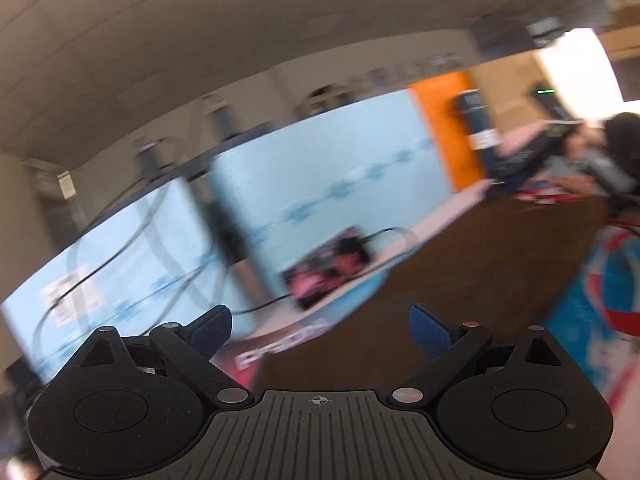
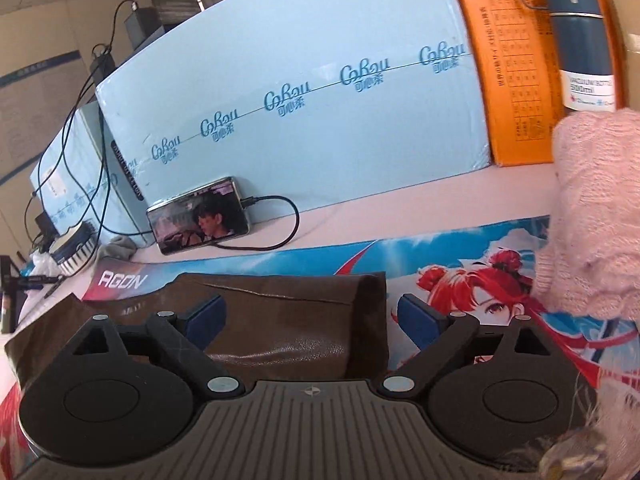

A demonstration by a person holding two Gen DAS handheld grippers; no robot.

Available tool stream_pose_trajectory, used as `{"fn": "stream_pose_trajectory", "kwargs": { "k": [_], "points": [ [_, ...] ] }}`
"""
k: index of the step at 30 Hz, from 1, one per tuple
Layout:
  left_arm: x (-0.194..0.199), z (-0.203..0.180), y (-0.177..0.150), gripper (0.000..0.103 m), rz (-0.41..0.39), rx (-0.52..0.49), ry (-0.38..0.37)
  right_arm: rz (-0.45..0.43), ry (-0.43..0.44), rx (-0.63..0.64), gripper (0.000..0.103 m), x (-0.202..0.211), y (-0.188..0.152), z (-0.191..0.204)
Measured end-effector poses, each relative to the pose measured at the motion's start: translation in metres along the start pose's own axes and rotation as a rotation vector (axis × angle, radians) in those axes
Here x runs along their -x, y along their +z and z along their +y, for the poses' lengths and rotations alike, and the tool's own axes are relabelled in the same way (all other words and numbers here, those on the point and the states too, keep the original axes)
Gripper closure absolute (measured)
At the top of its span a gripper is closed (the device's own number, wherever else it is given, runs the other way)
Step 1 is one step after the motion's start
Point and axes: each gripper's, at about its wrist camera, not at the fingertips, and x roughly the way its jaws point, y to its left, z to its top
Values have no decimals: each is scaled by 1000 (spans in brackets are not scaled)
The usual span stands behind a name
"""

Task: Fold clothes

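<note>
Both tongs, left (image 1: 320,330) and right (image 2: 312,320), are seen spread wide with nothing between the pads. A brown leather-like garment (image 2: 280,320) is found folded on the counter (image 2: 400,204), at 12 o'clock just ahead of the right tongs. A fold seems just released; next, the pink knit (image 2: 592,208) at 3 o'clock likely has to be grasped.
</note>
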Motion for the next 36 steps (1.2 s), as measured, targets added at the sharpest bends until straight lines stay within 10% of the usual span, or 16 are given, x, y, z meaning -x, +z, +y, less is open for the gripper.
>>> {"fn": "stream_pose_trajectory", "kwargs": {
  "k": [5,19,26,33,36],
  "points": [
    [-50,-46,4,6,108,-224,-183,51,67,0,10,-22,6,-11],
    [-115,-21,1,4,204,-222,-98,47,131,8,11,-36,21,-24],
    [-101,-6,-6,5,277,-185,-45,40,129,13,10,-46,23,-25],
    [-51,30,20,5,57,129,-193,20,116,23,11,-48,22,-22],
    [-74,25,31,3,88,185,-67,10,106,33,11,-47,21,-19]
  ]
}}
